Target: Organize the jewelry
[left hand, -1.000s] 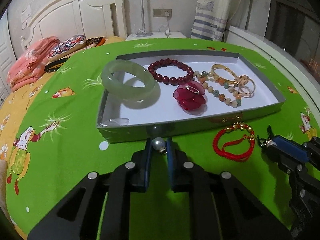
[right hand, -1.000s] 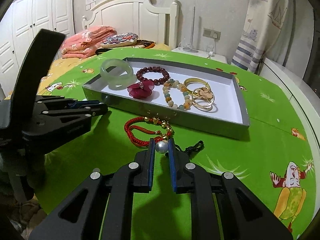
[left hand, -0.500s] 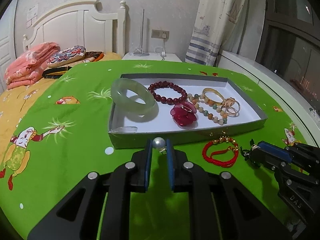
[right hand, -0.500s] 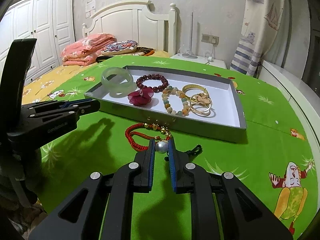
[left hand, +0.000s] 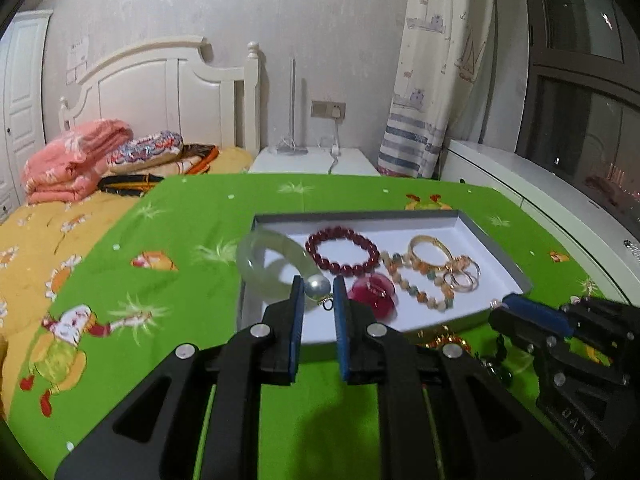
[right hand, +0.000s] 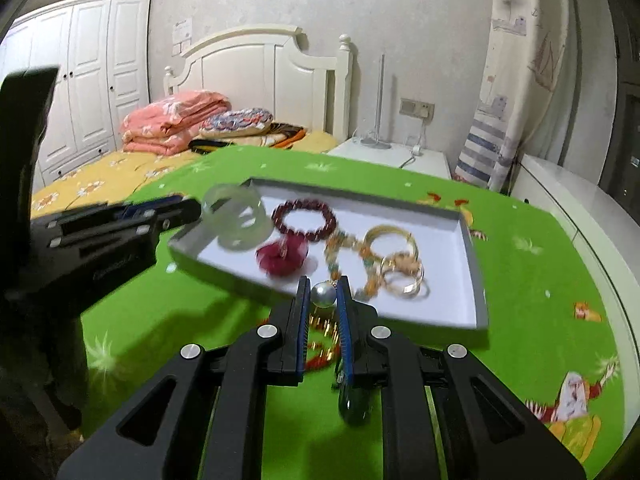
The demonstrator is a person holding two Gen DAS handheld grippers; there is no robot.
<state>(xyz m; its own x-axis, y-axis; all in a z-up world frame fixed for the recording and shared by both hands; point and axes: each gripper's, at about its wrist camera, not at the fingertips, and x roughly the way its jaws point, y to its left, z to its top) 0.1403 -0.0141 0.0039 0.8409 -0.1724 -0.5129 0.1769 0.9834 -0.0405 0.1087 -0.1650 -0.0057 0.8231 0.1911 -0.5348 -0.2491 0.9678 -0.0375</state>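
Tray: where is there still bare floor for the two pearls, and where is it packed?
The tray has bare white along its far edge behind the red beads and gold bangle, in its right corner beyond the gold rings, and at the near-left corner below the jade bangle. The middle is crowded: jade bangle, red beads, red flower, mixed-bead strand, rings.

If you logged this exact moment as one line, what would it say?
left gripper: shut on pearl earring | right gripper: shut on pearl | tray: bangle, bracelets, rings inside | red cord bracelet: outside tray
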